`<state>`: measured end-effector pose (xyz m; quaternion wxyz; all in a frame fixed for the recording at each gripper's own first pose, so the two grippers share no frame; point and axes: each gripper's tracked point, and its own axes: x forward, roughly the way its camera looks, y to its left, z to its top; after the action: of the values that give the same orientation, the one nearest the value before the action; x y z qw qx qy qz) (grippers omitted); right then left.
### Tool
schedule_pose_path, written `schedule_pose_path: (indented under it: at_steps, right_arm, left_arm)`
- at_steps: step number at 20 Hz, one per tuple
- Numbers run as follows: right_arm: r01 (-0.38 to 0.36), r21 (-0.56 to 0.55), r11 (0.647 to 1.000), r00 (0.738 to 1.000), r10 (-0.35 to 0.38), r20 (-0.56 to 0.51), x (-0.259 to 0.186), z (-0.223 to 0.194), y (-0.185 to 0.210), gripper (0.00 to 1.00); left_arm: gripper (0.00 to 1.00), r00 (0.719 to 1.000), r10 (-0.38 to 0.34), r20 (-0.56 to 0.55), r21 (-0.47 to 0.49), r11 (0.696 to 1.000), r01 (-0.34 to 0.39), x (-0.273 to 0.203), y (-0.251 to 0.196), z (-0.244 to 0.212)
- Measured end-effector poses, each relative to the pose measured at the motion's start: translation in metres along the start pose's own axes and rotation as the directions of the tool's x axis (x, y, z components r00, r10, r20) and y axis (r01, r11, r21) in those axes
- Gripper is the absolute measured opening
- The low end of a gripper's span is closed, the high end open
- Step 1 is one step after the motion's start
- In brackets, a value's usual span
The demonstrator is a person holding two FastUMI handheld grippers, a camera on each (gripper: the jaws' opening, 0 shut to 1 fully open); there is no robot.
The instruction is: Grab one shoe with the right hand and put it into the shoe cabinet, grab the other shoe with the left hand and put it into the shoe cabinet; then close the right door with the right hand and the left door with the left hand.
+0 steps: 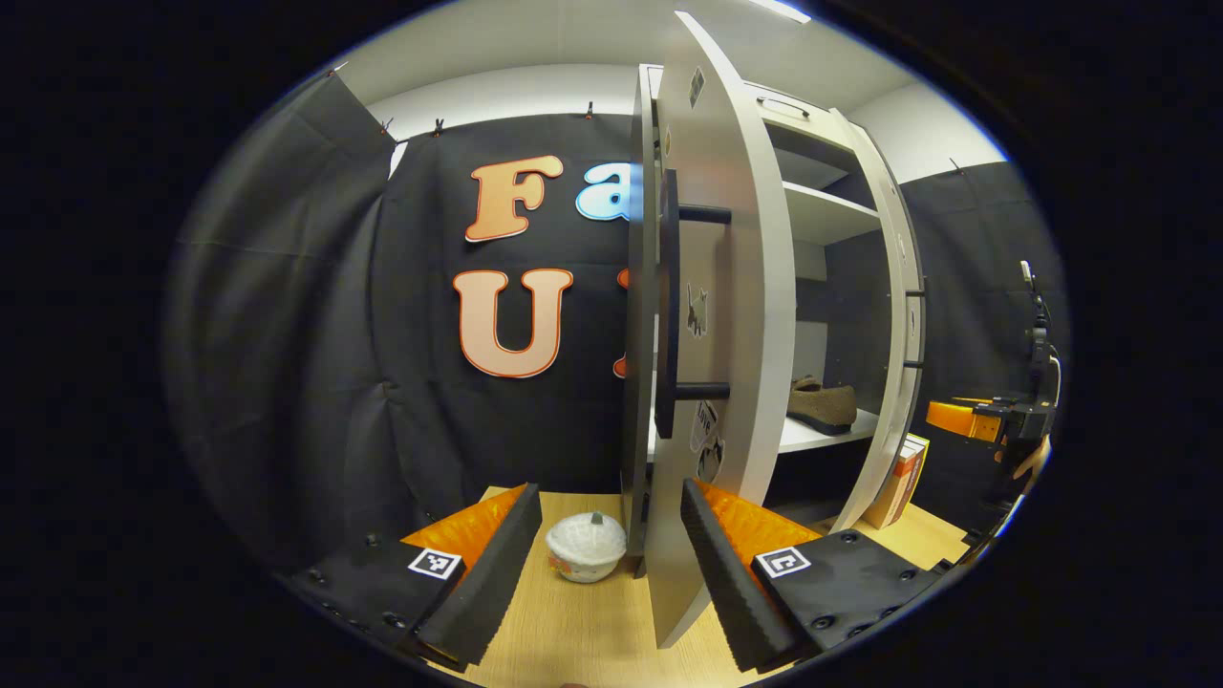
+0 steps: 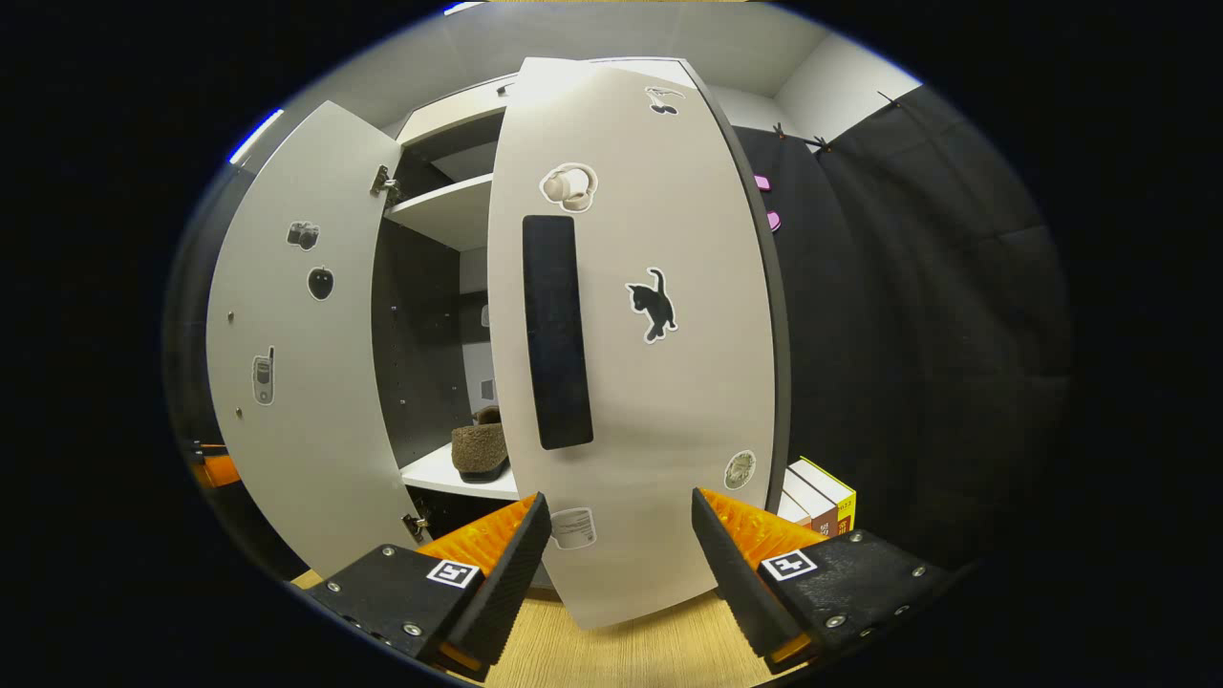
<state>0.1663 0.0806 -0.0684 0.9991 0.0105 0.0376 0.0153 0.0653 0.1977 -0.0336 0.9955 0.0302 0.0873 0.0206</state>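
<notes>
Tabletop [image 2: 611, 650] — door [image 2: 635, 315] edges ajar

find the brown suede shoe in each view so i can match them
Left gripper view: brown suede shoe right of centre, on the white cabinet shelf behind the edge-on door.
Right gripper view: shoe left of centre, between the two doors.
Shared landmark: that shelf.
</notes>
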Motion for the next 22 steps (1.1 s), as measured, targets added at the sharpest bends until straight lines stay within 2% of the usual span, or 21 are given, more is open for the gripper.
schedule_pose_path:
  at_steps: [2, 3, 6, 7, 10, 15, 18, 22]
  right_arm:
    - [0.0, -0.008, 1.0, 1.0, 0.0, 0.004, -0.002, 0.003, 0.0, 0.85]
    - [0.001, -0.013, 1.0, 1.0, -0.001, 0.007, -0.005, 0.004, -0.001, 0.92]
    - [0.002, -0.039, 0.999, 1.0, -0.002, 0.016, -0.011, 0.009, -0.006, 0.92]
    - [0.004, -0.047, 0.999, 1.0, -0.003, 0.02, -0.014, 0.011, -0.009, 0.92]
    - [0.004, -0.058, 0.998, 1.0, -0.003, 0.022, -0.02, 0.013, -0.018, 0.92]
    - [0.021, -0.069, 0.997, 0.999, -0.019, 0.029, -0.034, 0.016, -0.038, 0.92]
    - [0.029, -0.071, 0.997, 0.999, -0.026, 0.032, -0.04, 0.019, -0.049, 0.92]
    - [0.052, -0.096, 0.994, 0.998, -0.049, 0.034, -0.054, 0.019, -0.067, 0.92]
  left_arm:
    - [0.95, 1.0, -0.023, -0.004, -0.006, 1.0, 0.023, 0.001, -0.009, -0.001]
    - [0.92, 0.999, -0.04, -0.005, -0.011, 0.999, 0.04, 0.003, -0.016, -0.001]
    - [0.92, 0.995, -0.096, -0.008, -0.02, 0.995, 0.096, 0.008, -0.045, -0.002]
    - [0.99, 0.993, -0.115, -0.008, -0.019, 0.993, 0.115, 0.011, -0.056, -0.002]
    - [0.92, 0.986, -0.168, -0.002, -0.02, 0.986, 0.168, 0.021, -0.092, 0.001]
    - [0.92, 0.972, -0.233, 0.001, -0.042, 0.972, 0.233, 0.044, -0.141, 0.003]
    - [0.94, 0.968, -0.253, 0.002, -0.067, 0.965, 0.252, 0.069, -0.163, 0.004]
    - [0.97, 0.971, -0.238, -0.006, -0.02, 0.971, 0.238, 0.109, -0.188, 0.004]
